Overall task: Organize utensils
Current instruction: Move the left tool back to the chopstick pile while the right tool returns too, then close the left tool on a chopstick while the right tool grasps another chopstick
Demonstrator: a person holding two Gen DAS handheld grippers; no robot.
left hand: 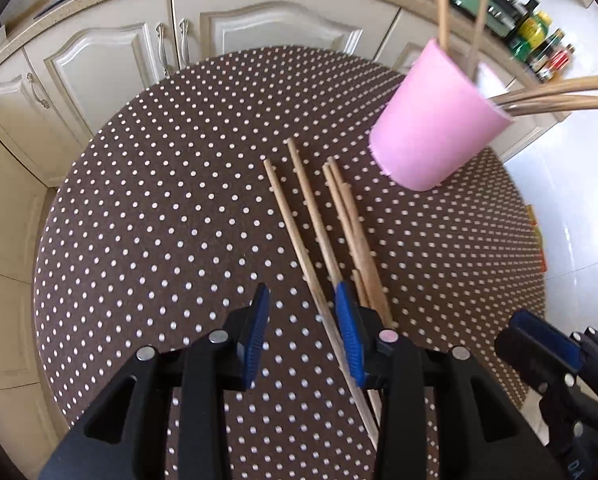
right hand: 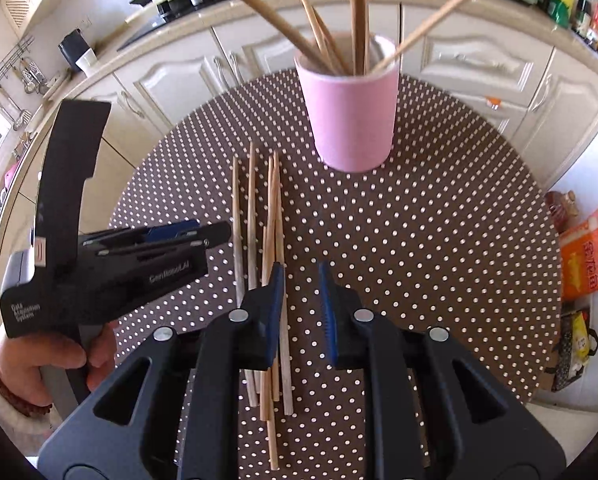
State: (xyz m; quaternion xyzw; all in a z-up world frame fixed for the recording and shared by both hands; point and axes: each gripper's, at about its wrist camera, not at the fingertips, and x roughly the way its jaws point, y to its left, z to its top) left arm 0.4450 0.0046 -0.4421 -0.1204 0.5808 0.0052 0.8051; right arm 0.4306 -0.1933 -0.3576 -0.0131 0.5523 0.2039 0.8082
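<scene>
Several wooden chopsticks [left hand: 323,236] lie side by side on the round polka-dot table [left hand: 159,200]; they also show in the right wrist view [right hand: 275,216]. A pink cup [left hand: 435,128] stands beyond them and holds several more chopsticks; in the right wrist view the cup [right hand: 351,116] is straight ahead. My left gripper [left hand: 303,332] is open and empty, low over the near ends of the chopsticks. My right gripper [right hand: 301,304] is open and empty, just right of the chopsticks. The left gripper [right hand: 215,234] shows from the side in the right wrist view.
Cream kitchen cabinets [left hand: 111,60] and a countertop ring the table. Bottles [left hand: 539,40] stand on the counter at right. Food bags [right hand: 587,256] lie on the floor right of the table [right hand: 439,240].
</scene>
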